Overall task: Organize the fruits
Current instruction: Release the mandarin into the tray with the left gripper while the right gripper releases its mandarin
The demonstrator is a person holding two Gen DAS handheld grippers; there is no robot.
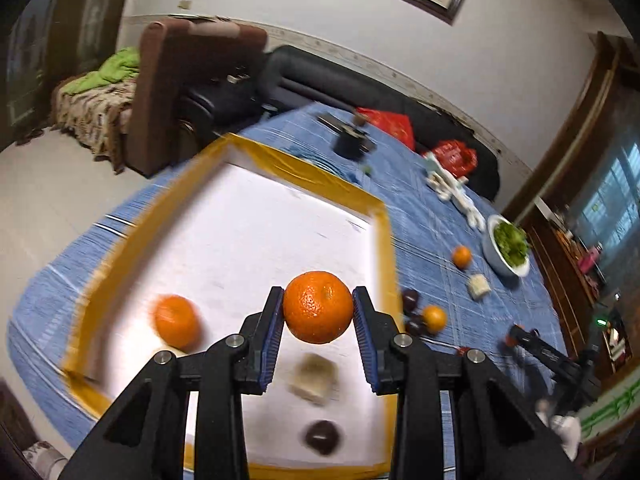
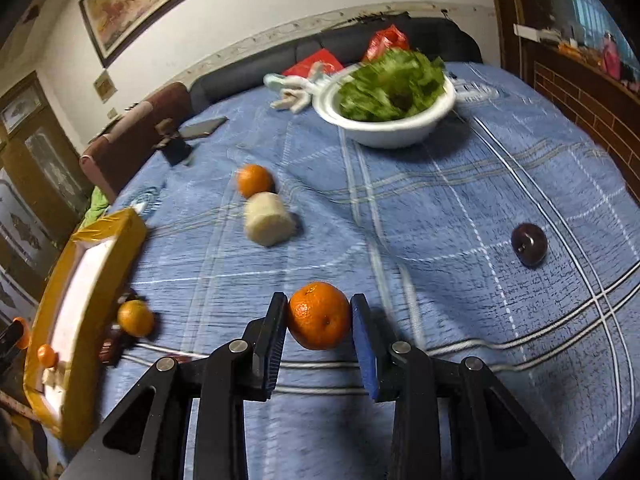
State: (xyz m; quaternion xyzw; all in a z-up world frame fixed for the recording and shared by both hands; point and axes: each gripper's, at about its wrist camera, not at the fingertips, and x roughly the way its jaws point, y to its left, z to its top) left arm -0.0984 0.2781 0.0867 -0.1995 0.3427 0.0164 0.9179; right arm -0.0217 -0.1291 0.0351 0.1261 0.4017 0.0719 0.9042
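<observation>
My left gripper [image 1: 318,308] is shut on an orange tangerine [image 1: 318,307] and holds it above the white tray with a yellow taped rim [image 1: 384,248]. In the tray lie another tangerine [image 1: 177,322], a pale root chunk [image 1: 314,378] and a dark plum [image 1: 322,437]. My right gripper [image 2: 319,316] is shut on a tangerine [image 2: 319,316] above the blue checked cloth. The tray [image 2: 90,272] stands at the left of the right wrist view. Loose on the cloth are a tangerine [image 2: 254,180], a pale root chunk [image 2: 267,219], a dark plum [image 2: 529,244] and a tangerine [image 2: 135,318] by the tray.
A white bowl of green lettuce [image 2: 384,128] stands at the far side of the table. Red bags [image 2: 316,63], a phone [image 2: 202,128] and a small dark box [image 2: 176,150] lie further back. Sofas and a wall stand behind the table.
</observation>
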